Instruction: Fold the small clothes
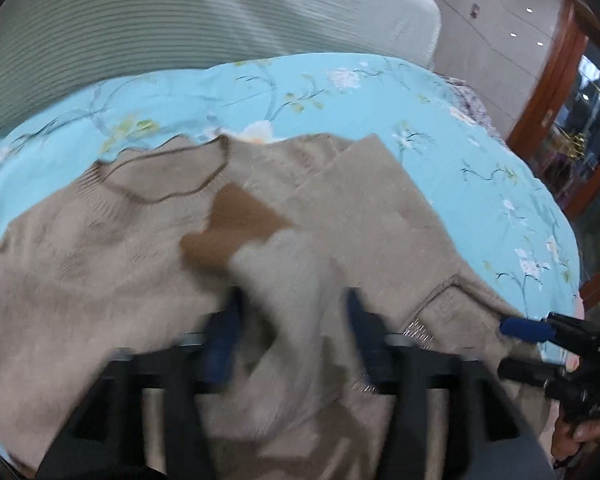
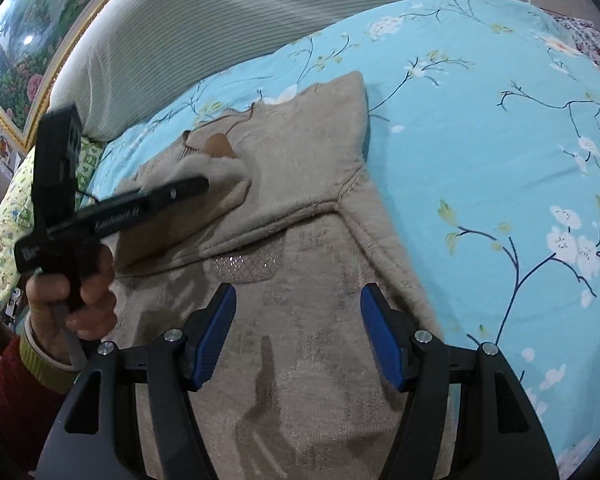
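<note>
Blue bedsheet (image 2: pixel 480 128) with white blossoms and thin dark branches covers the bed, and a pale striped pillow (image 2: pixel 228 20) lies at its far end. Beyond the pillow, a painting in a gold frame (image 2: pixel 24 40) hangs on the wall.

On the sheet lies my beige sweater (image 2: pixel 300 360), partly folded. Its ribbed collar (image 1: pixel 160 176) points toward the pillow, and a brown label (image 1: pixel 236 224) shows just under the collar. One sleeve (image 2: pixel 316 148) is folded across the body of the sweater. A small sparkling patch (image 2: pixel 244 266) sits on the knit near the middle.

My left gripper (image 1: pixel 292 320) is above the sweater, and its picture is blurred. Its jaws stand apart; a loose fold of the cuff (image 1: pixel 284 272) is between them, but the blue pads do not press on it. In the right wrist view my left hand (image 2: pixel 76 292) grips its handle.

My right gripper (image 2: pixel 298 332) also has its jaws wide apart and holds nothing; only flat knit shows between the pads.
</note>
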Demonstrator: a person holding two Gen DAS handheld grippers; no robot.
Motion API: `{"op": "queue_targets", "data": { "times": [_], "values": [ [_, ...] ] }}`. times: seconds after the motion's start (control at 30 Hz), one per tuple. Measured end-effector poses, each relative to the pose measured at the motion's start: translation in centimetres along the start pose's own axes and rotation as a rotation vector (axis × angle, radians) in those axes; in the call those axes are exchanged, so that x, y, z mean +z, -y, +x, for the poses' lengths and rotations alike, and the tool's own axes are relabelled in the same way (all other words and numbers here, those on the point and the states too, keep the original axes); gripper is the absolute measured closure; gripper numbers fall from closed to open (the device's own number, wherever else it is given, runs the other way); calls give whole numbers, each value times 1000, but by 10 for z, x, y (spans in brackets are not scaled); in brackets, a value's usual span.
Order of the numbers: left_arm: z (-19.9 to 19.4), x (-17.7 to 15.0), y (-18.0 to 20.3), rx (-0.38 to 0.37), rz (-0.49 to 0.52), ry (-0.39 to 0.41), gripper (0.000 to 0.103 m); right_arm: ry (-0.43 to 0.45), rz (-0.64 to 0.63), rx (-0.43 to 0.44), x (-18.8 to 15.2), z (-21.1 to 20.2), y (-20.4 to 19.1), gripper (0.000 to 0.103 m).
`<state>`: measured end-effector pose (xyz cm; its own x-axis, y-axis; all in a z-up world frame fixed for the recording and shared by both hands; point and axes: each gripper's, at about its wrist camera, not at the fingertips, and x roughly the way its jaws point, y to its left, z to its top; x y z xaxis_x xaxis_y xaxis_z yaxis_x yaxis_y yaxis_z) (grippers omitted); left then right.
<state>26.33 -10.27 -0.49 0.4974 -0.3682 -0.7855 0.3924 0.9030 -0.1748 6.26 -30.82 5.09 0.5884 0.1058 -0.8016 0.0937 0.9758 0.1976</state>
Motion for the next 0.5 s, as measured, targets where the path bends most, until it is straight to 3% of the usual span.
{"op": "queue_targets", "data": {
  "times": [0.13,0.3,0.5],
  "values": [
    [-29,-24,-15,-7,-38,7,35,2,7,14,6,7,-7,37],
    [-90,-76,-51,68,-109,47,35,10,-54,37,20,19,-40,37],
    [-136,-118,-139,346,-296,67,32,50,-180,44,56,39,-101,37]
  ]
}}
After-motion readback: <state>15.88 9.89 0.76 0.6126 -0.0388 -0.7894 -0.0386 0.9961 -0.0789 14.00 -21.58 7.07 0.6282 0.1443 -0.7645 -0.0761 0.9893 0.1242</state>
